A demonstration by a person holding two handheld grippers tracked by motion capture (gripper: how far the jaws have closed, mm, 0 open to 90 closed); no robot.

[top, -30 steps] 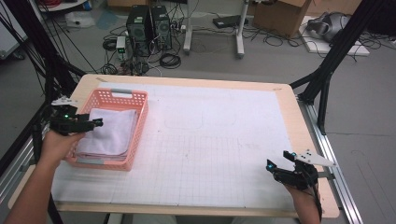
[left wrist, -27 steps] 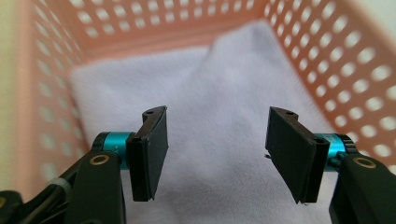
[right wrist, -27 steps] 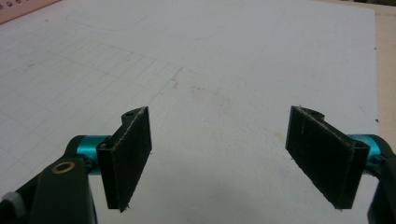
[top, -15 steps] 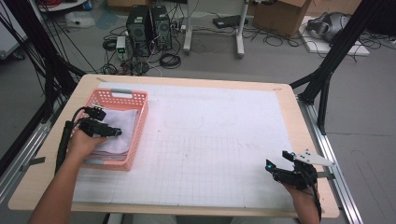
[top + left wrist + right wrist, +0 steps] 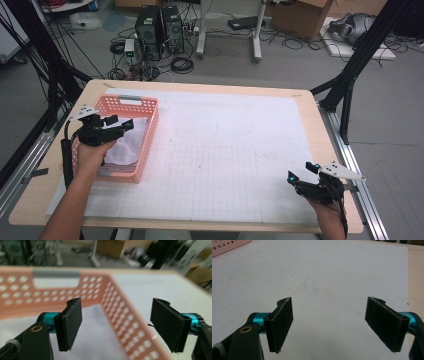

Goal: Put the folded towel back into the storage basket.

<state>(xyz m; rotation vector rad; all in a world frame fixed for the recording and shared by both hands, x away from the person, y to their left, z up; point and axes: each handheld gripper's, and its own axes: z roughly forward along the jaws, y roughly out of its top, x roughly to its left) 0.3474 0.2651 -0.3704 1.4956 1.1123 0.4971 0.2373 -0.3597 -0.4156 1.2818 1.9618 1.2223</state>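
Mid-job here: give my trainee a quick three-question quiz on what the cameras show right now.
1. True or false: the left gripper is clamped on the cloth.
2. Where does the cloth lie? A) in the pink basket B) on the bare mat C) on the floor
3. What lies between the jaws of the right gripper?

Key: 1. False; its jaws have just been opening and stand wide above the basket, with nothing between them. 2. A. 3. Nothing; they stand open over the gridded mat.

Basket (image 5: 148, 131) salmon-pink, perforated hole pattern, grey strip on handle. Cloth (image 5: 127, 145) inside: white. Worktop (image 5: 310, 115) light wood w/ white grid-lined mat (image 5: 240, 150). Fingers (image 5: 71, 323) black, teal mounts.
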